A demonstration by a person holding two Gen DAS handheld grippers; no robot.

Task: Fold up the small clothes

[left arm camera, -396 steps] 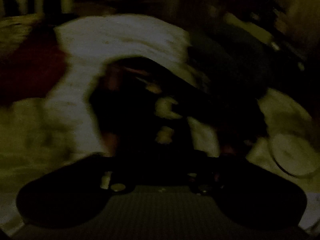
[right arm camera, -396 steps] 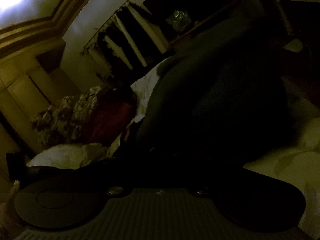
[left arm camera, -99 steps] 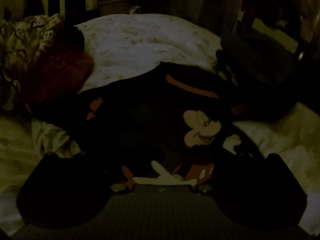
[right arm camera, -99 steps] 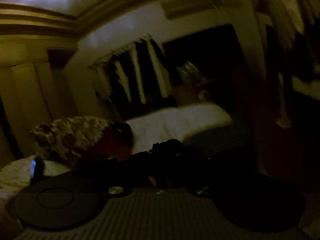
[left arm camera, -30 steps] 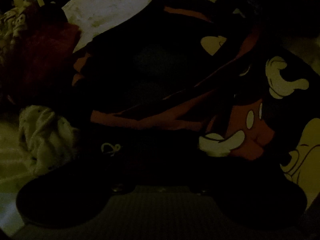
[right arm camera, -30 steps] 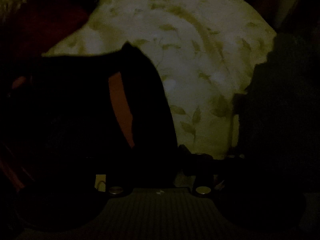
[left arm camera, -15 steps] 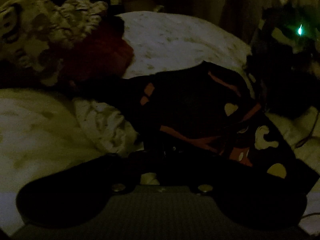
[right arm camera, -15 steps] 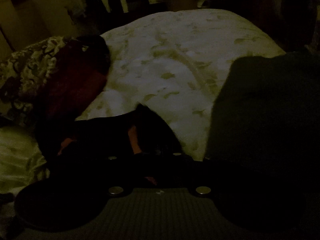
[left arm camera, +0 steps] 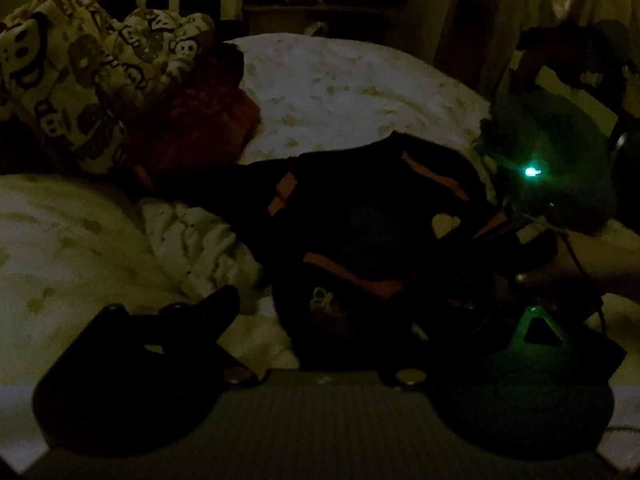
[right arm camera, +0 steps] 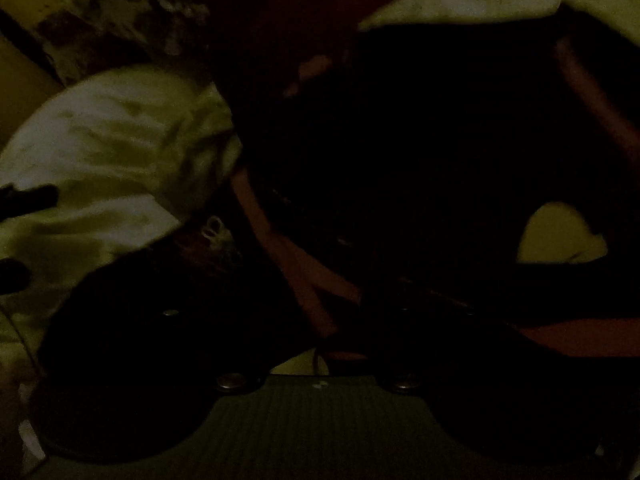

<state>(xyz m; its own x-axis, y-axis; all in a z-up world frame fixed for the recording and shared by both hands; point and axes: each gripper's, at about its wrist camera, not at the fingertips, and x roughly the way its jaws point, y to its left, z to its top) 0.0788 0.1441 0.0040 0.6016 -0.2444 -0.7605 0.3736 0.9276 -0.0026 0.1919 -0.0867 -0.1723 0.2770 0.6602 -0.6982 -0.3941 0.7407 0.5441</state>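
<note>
losing the half-made fold looks like the main danger, because the room is so dim that the edges of the dark shirt (left arm camera: 380,236) melt into shadow and a pinch could catch two layers or none. going left to right in the left wrist view: a cartoon-print pillow (left arm camera: 76,76) is propped at the far left with a red cushion (left arm camera: 192,120) against it, and a crumpled pale cloth (left arm camera: 200,240) is bunched just beside the shirt's left edge, close enough, i'd judge, to get dragged into a fold. the left gripper (left arm camera: 380,320) hangs low over the near hem with its fingers spread wide, one finger (left arm camera: 216,304) over the bedsheet (left arm camera: 340,92) and the other at the right, lit green; nothing sits between them. the shirt lies in the middle of the bed, partly doubled over, orange trim and a pale heart shape showing. to its right the right gripper (left arm camera: 516,232) with a green light on it comes down onto the shirt's far side, held by a hand (left arm camera: 572,272); from either view i cannot tell whether it is closed on cloth. a cord trails there and could snag. in the right wrist view the shirt (right arm camera: 440,160) fills nearly everything, so that side is working almost blind.
</note>
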